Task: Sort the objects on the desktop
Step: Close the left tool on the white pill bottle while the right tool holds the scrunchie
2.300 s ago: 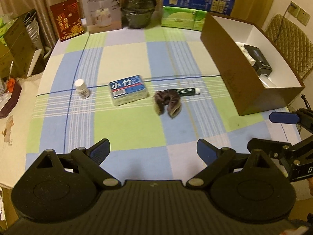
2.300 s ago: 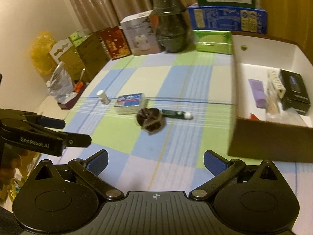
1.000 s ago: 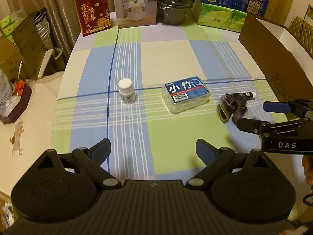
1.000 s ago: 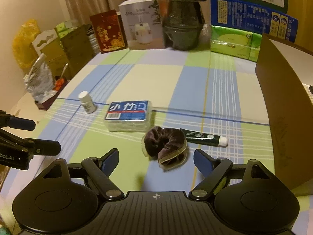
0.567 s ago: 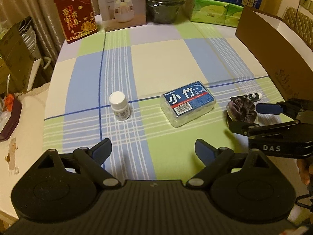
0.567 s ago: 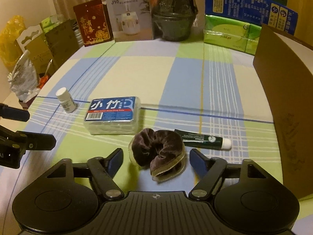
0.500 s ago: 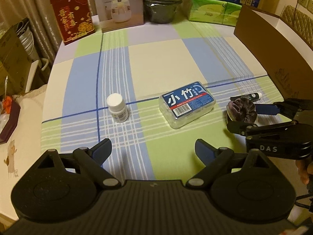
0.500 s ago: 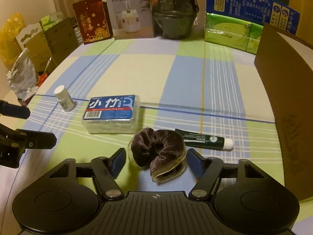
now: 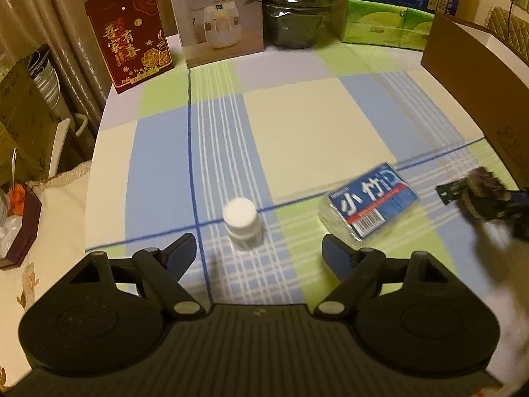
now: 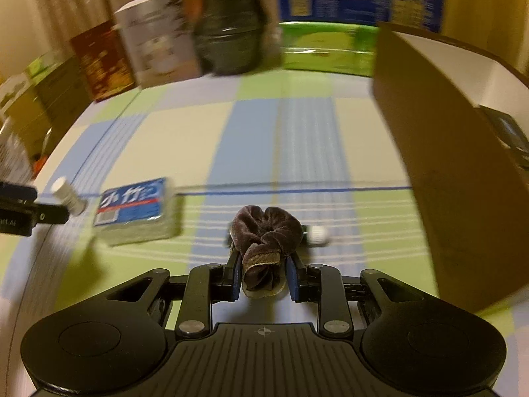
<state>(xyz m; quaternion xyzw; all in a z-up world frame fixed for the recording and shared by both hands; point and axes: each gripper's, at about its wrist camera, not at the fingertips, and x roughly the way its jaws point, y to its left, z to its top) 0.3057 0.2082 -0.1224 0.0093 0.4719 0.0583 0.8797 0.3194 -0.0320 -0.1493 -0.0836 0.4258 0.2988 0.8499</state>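
Right tongs (image 10: 263, 276) are clamped on the scrunchie (image 10: 264, 231), low centre of the right view, just above the worktop (image 10: 251, 139). Left tongs (image 9: 259, 248) stand apart, the bottle (image 9: 243, 223) between their tips.

Step in hand: scrunchie pickup. Judged next: carry it right, over the box (image 10: 446, 165) wall, then let go.

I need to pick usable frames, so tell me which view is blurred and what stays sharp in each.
Right wrist view: heavy motion smear on the boxes at the back and the tissue pack; the right gripper and its scrunchie stay sharp. Left wrist view: mostly crisp, humidifier box readable, slight blur on the white bottle and right edge. Both dim, yellow-lit, fisheye-bent.
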